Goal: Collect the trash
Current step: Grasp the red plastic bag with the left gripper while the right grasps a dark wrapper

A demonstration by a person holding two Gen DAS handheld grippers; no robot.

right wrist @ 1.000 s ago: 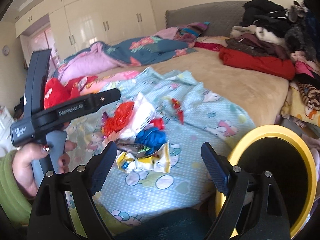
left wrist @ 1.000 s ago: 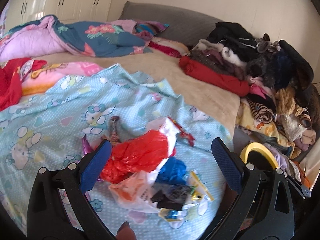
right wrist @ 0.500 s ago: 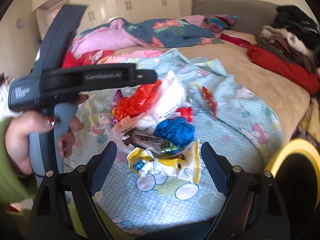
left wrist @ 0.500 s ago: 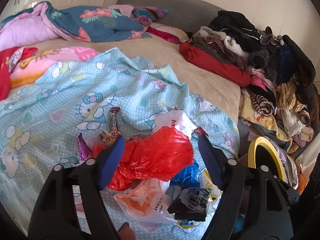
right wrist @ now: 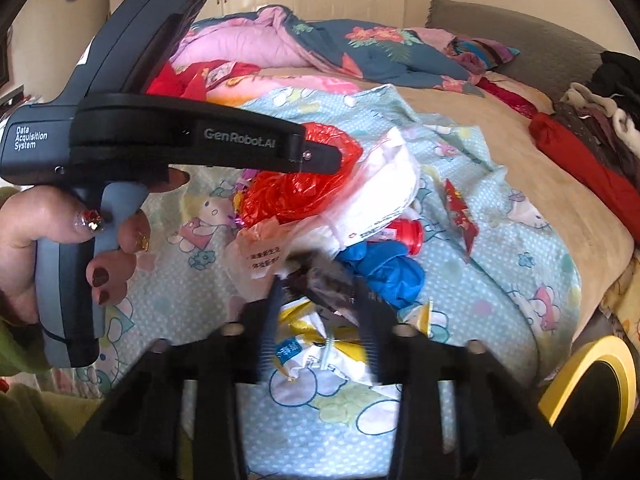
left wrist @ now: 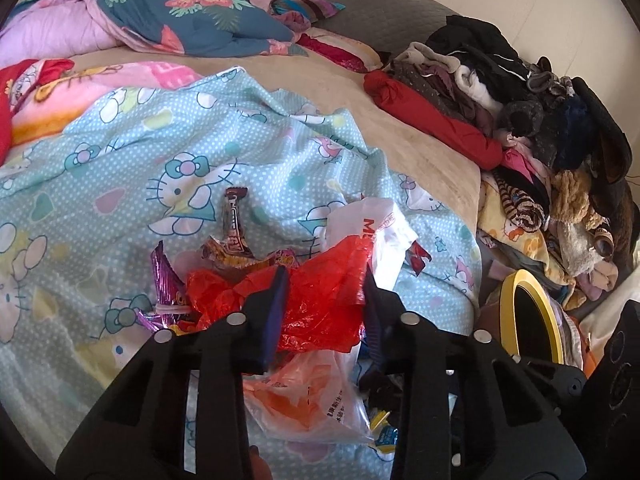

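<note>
A heap of trash lies on the light blue cartoon sheet [left wrist: 120, 140]. My left gripper [left wrist: 324, 280] is in the heap, its jaws closing with the red plastic bag [left wrist: 320, 304] squeezed between the pads. The right wrist view shows that gripper [right wrist: 332, 160] from the side, over the red bag [right wrist: 288, 192]. My right gripper [right wrist: 318, 286] is blurred, its jaws closing around a dark crumpled wrapper [right wrist: 320, 276], with a yellow-white packet [right wrist: 320, 344] just below it. A white bag [left wrist: 380, 224], an orange-white bag [left wrist: 308, 396] and a blue bag [right wrist: 388, 272] lie around.
A yellow-rimmed bin [left wrist: 552, 320] [right wrist: 580, 364] stands beside the bed at the right. Loose wrappers [left wrist: 234, 220] [right wrist: 460, 212] lie on the sheet. Piled clothes [left wrist: 540, 120] fill the bed's right side, quilts [left wrist: 192, 20] the far end. A hand [right wrist: 60, 232] holds the left gripper.
Both grippers came down into the trash heap and their jaws narrowed. The left now squeezes the red bag, the right flanks the dark wrapper.
</note>
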